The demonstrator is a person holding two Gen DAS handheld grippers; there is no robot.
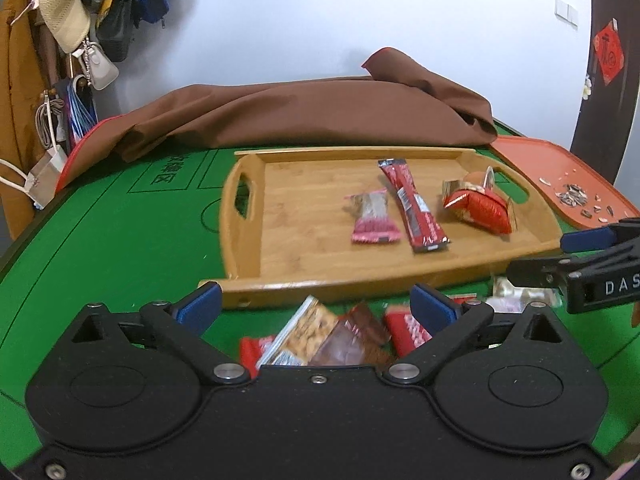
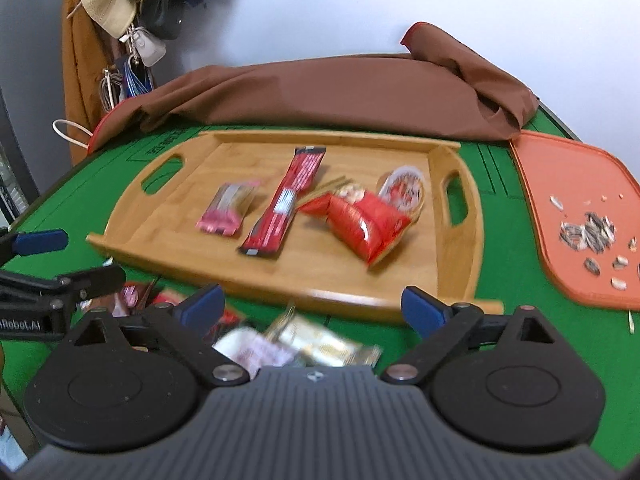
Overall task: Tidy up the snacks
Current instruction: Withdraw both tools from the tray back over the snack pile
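Both grippers, left (image 1: 316,300) and right (image 2: 314,304), released, empty. Next: grasp loose snacks (image 1: 320,336) off tray's (image 1: 320,276) near edge, load tray.

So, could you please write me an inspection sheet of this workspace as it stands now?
Surface: green table, printed lines.
Job's things: wooden tray holds pink packet, long red stick pack, red pouch, round cup; loose snacks in front of tray.
Clutter: orange tray with sunflower seeds; brown cloth.
Grippers: left gripper open, right gripper open, both empty.
Cables: white cord at table edge.
Surroundings: hats and bags hanging, white wall.
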